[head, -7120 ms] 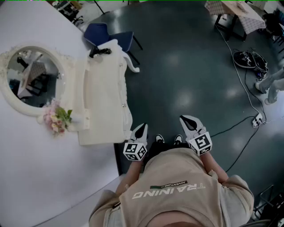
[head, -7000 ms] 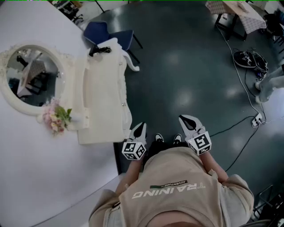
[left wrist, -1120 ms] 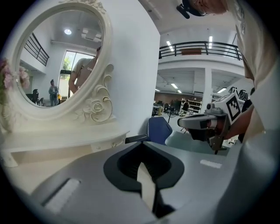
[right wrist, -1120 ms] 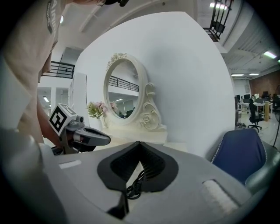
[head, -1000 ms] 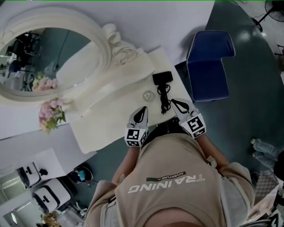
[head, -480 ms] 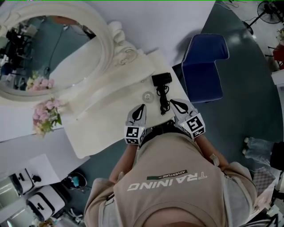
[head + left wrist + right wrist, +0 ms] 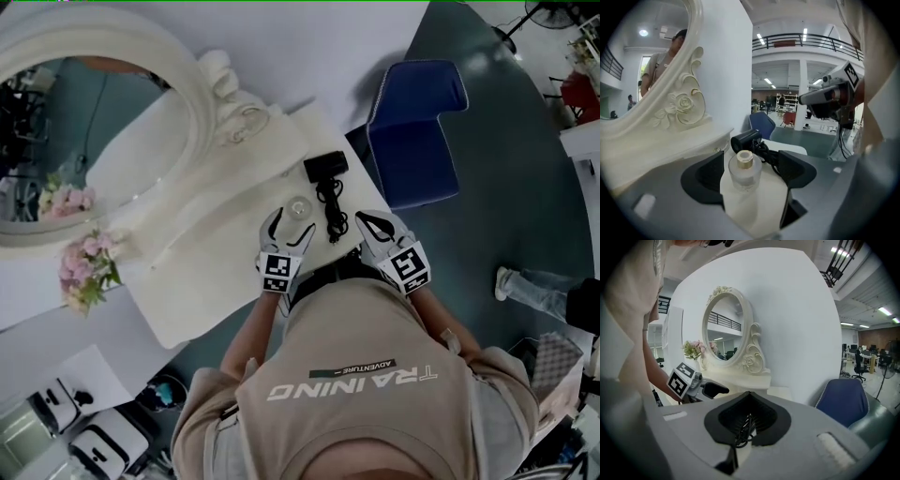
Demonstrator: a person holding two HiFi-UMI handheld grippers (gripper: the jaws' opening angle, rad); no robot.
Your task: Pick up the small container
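Where left claw point(image 7: 751, 165) just opened, small container point(image 7: 745, 174) between, frosted glass, gold cap point(image 7: 744, 159), right claw point(image 7: 746, 422) closed

A cream-white dressing table point(image 7: 202, 281) carries a small clear glass bottle with a gold cap point(image 7: 298, 206) towards its front. Just beside the bottle lies a black plug-in adapter point(image 7: 324, 167) with its coiled black cable point(image 7: 332, 214). An oval mirror in an ornate cream frame point(image 7: 208, 122) stands at the back, a bunch of pink flowers point(image 7: 82, 272) at one end

— What furniture is here?
— A cream carved dressing table point(image 7: 216, 248) with an oval mirror point(image 7: 56, 141), at the white curved wall point(image 7: 309, 47). Beside it a blue padded chair point(image 7: 412, 131), on dark shiny floor point(image 7: 506, 187).
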